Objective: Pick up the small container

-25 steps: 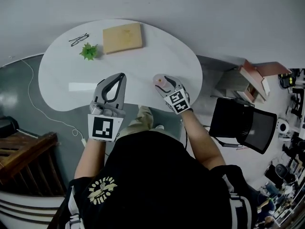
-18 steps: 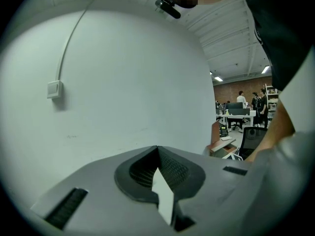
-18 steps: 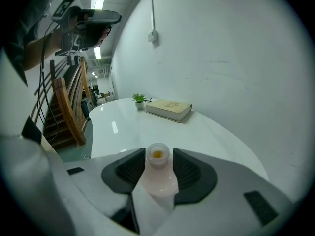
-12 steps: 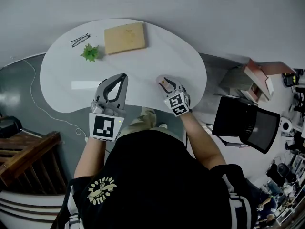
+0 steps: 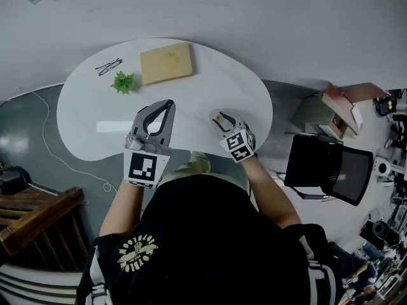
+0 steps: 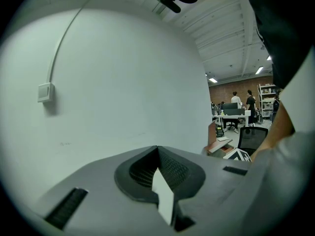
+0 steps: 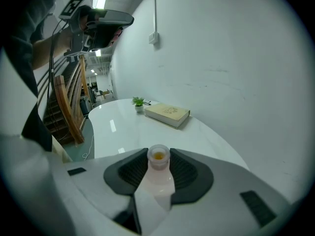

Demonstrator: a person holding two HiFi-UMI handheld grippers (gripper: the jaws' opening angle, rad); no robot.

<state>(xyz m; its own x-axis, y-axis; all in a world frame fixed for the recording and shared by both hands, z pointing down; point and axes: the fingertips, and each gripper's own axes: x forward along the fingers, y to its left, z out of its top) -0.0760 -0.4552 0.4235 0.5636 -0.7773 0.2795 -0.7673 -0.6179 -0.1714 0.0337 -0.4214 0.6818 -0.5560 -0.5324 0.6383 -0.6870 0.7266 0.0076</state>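
Right gripper is closing on the small translucent pink plastic container, standing upright between its pads. Left gripper is idling closed and empty.

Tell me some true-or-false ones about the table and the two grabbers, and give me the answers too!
1. The right gripper is empty. False: the small container stands between its jaws, which are closing on it.
2. The left gripper has its jaws together with nothing in them. True.
3. The little plant sits on top of the book. False: the plant stands on the white table, beside the book.
4. The glasses lie on the table near the plant. True.
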